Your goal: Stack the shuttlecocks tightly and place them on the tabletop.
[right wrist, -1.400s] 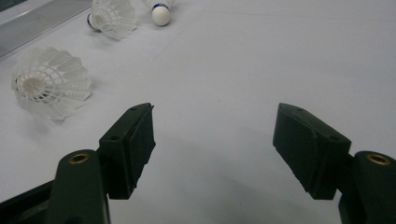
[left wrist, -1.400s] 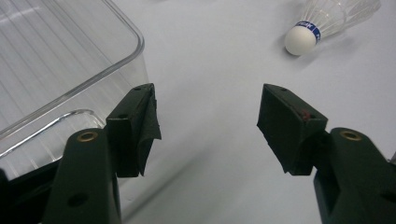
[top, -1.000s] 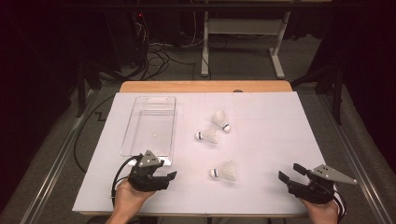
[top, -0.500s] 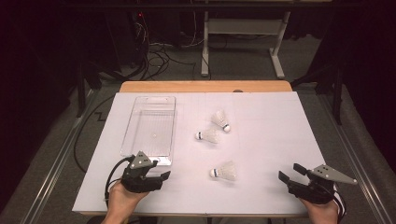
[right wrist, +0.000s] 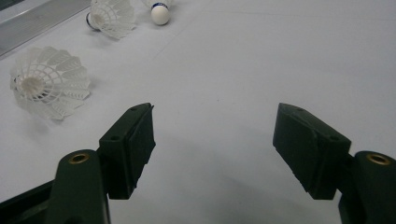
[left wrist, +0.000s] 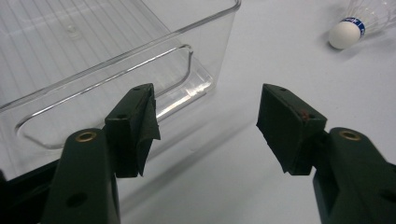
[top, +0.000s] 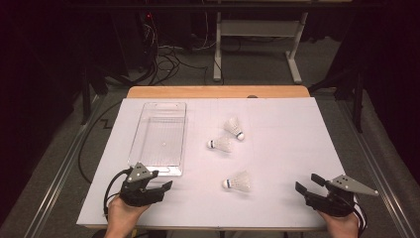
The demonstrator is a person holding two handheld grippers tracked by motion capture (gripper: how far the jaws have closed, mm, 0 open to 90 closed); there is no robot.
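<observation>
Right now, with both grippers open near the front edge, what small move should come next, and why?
Probably ease the left gripper toward the nearest shuttlecock. Its jaws stand open and empty beside the clear bin, which holds nothing, and that shuttlecock lies on the white sheet between the two grippers; the right gripper is open too.

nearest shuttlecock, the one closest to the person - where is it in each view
High view: the nearest shuttlecock lies low and centre on the white table, between both hands.
Left gripper view: top right corner, cork tip toward the camera.
Right gripper view: at the left edge, feathers toward the camera.
Shared landmark: the white table; the clear bin shows in the high and left gripper views.
</observation>
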